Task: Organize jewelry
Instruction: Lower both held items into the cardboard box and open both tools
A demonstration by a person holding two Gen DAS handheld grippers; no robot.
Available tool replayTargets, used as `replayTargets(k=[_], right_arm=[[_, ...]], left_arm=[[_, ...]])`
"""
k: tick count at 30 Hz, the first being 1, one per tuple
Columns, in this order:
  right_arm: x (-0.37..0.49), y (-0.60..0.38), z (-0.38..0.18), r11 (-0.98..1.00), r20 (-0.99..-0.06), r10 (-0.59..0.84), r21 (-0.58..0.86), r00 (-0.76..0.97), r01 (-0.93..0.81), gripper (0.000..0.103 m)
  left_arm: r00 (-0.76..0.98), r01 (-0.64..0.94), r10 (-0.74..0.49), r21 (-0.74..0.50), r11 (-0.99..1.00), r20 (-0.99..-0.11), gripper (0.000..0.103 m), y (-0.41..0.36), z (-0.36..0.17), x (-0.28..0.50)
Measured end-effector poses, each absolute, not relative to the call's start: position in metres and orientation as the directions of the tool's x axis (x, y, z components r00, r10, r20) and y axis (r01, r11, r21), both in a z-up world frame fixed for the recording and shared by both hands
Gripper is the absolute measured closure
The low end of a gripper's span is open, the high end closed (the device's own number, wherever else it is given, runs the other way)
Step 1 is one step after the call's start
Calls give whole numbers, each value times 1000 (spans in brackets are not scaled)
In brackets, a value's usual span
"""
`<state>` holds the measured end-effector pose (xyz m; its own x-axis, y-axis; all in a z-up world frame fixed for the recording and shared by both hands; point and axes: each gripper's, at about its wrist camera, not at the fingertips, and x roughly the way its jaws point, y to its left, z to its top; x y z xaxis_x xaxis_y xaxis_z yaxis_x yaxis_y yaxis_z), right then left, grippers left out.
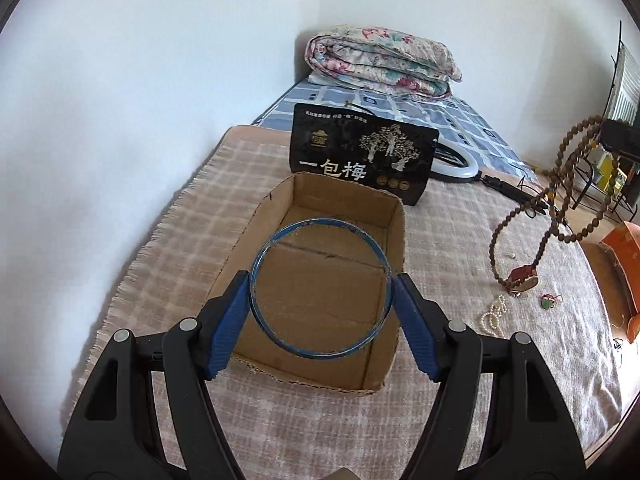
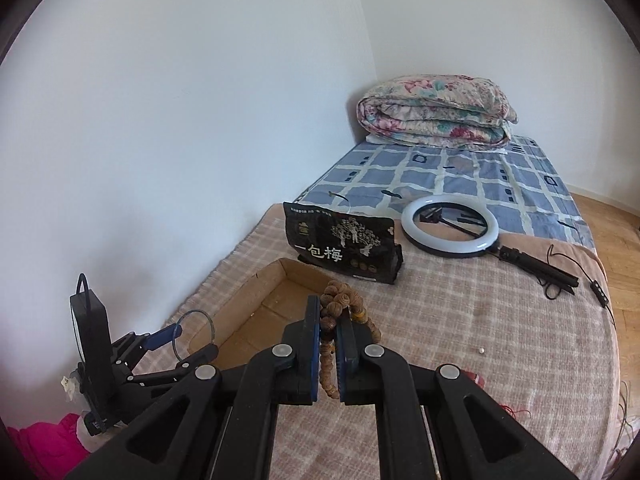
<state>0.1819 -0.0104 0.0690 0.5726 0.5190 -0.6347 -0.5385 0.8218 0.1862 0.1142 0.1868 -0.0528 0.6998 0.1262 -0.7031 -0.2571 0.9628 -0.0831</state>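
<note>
A thin blue bangle [image 1: 320, 221] is clamped between the blue pads of my left gripper [image 1: 322, 278], held over the open cardboard box [image 1: 344, 194] on the checked blanket. In the right wrist view that left gripper [image 2: 188, 346] shows at the lower left with the bangle [image 2: 196, 312] beside the box [image 2: 256, 280]. My right gripper [image 2: 329, 312] is shut on a long brown bead necklace [image 2: 338, 300], bunched above its fingers. From the left wrist view the necklace [image 1: 552, 200] dangles in loops right of the box. A pearl strand [image 1: 494, 316] lies on the blanket below it.
A black snack bag [image 1: 360, 152] stands right behind the box. A ring light [image 2: 450, 228] with stand and cable lies further back, a folded floral quilt [image 2: 436, 116] at the wall. Small red [image 1: 522, 276] and green [image 1: 546, 302] trinkets and an orange box [image 1: 624, 248] sit right.
</note>
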Motion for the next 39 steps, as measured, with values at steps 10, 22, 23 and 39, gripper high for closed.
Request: replayTargets(k=[10, 22, 23, 39], right_arm=[[219, 60, 69, 767, -625, 572, 180, 531, -616, 99], [248, 110, 45, 733, -648, 595, 193, 476, -653, 99], [250, 112, 41, 734, -654, 593, 197, 471, -651, 99], [259, 100, 0, 780, -716, 538, 222, 445, -585, 39]], left_arm=[[662, -299, 139, -89, 950, -737, 30, 209, -69, 118], [627, -344, 141, -110, 932, -766, 30, 225, -81, 124], [624, -346, 139, -113, 931, -769, 30, 226, -82, 125], [641, -371, 141, -144, 918, -755, 19, 227, -72, 122]])
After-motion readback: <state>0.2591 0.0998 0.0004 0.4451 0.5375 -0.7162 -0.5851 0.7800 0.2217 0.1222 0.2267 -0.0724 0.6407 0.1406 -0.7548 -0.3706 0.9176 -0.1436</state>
